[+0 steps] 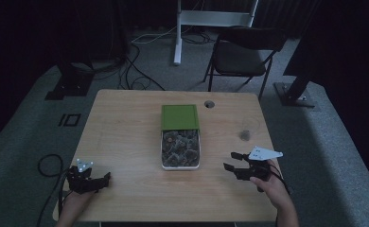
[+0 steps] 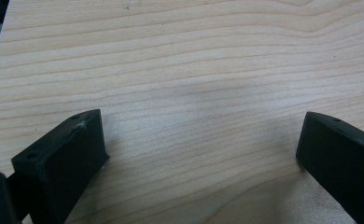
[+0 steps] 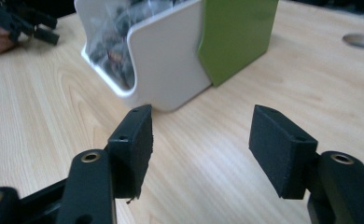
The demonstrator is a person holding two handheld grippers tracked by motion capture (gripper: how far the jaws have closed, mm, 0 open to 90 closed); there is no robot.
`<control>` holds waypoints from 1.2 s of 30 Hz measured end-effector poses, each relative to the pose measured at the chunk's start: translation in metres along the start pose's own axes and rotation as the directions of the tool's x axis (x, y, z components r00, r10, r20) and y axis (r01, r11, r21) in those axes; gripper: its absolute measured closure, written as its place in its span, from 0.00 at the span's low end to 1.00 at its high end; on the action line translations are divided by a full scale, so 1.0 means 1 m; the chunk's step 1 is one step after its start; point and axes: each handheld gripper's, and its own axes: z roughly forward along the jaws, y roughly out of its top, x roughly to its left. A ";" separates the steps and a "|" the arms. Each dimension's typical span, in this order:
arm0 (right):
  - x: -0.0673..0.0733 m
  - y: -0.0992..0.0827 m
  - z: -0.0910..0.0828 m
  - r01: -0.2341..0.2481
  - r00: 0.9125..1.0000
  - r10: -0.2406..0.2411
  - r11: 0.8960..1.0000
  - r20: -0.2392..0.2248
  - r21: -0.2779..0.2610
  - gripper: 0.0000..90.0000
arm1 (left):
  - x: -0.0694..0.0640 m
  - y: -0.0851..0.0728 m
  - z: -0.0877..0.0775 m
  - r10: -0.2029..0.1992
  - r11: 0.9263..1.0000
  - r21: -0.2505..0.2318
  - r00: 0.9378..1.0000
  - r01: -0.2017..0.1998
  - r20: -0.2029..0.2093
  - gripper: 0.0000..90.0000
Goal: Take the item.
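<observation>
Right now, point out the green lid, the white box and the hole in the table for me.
green lid (image 1: 180,117), high view, middle of its flat top.
white box (image 3: 171,70), right gripper view, its plain end wall.
hole in the table (image 1: 209,104), high view, its dark centre.

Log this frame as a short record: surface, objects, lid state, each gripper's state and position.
surface: wooden table
objects: white box of small wrapped items, green lid
lid state: slid back, box mostly uncovered
left gripper: open, empty, near left corner
right gripper: open, empty, right of box, aimed at it
background: black chair behind table
</observation>
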 end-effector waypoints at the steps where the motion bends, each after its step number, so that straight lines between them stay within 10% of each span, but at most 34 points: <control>1: 0.000 -0.003 0.001 0.003 1.000 -0.003 1.000 -0.003 0.008 0.43 | 0.000 0.000 0.000 0.000 1.000 0.000 1.000 0.000 0.000 0.02; 36: -0.004 -0.058 -0.002 0.065 0.997 -0.057 0.978 -0.044 0.199 0.34 | 0.000 0.000 0.000 0.000 1.000 0.000 1.000 0.000 0.000 0.02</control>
